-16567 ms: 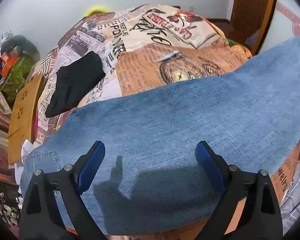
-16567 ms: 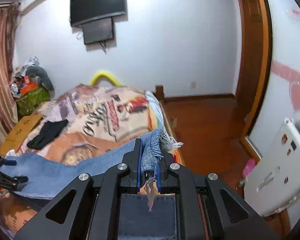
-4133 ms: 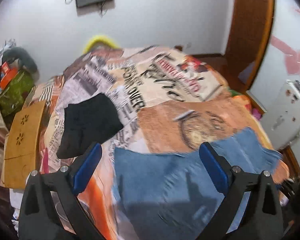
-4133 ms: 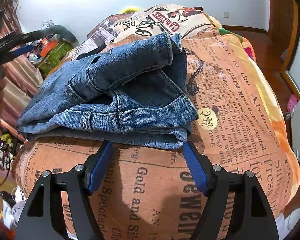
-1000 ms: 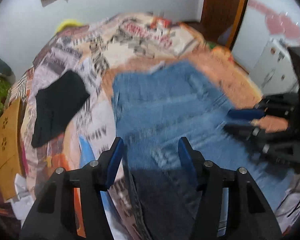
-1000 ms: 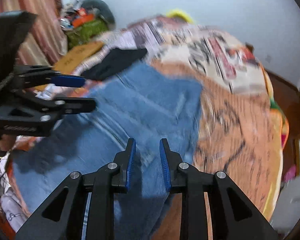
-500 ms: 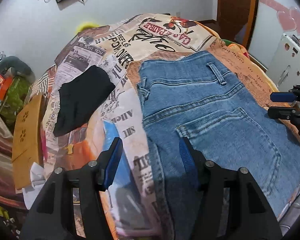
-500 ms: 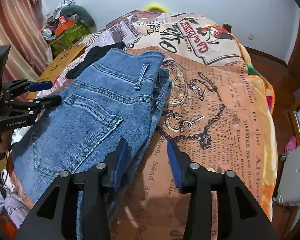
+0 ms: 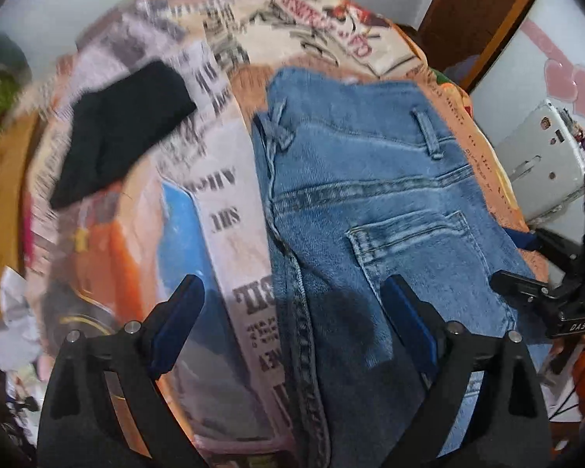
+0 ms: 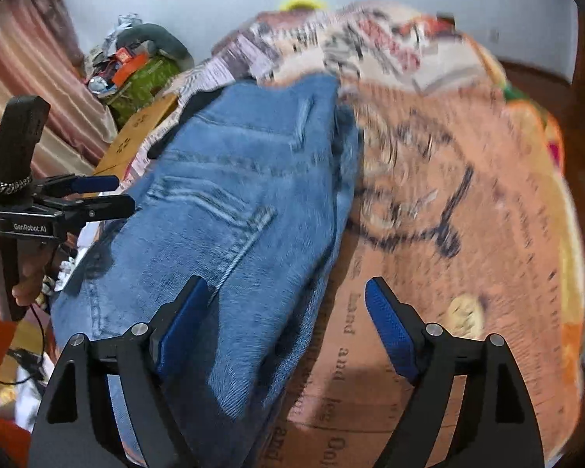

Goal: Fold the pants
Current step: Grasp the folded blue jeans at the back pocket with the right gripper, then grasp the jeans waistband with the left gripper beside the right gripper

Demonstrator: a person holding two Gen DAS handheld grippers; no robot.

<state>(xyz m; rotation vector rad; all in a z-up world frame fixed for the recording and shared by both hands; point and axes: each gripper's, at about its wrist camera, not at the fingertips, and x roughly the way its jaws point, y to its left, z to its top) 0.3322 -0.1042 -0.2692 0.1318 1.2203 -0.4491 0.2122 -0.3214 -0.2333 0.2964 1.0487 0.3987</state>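
Left gripper (image 9: 292, 312): jaws spread wide, nothing between the blue pads (image 9: 177, 314). It hovers over the near left edge of the folded jeans (image 9: 370, 202); the left finger sits over the bedspread, the right finger over denim.

Right gripper (image 10: 282, 318): jaws also wide apart, holding nothing. Its left pad (image 10: 181, 323) is above the denim, the right one above the bare newspaper-print bedspread (image 10: 468, 214) — the jeans' right folded edge runs between them.

Jeans: folded into a compact stack on the near part of the bed, back pocket (image 9: 413, 249) and belt loop (image 9: 427, 134) facing up, waistband at the far end. Layered edges show along the right side in the right wrist view.

From the right wrist view, the left gripper appears at the left edge, beside the jeans, fingers apart.

Further out: a black garment (image 9: 121, 132) lies on the bedspread to the left, apart from the jeans. A white appliance (image 9: 546, 156) stands off the bed's right side. Far details are motion-blurred.
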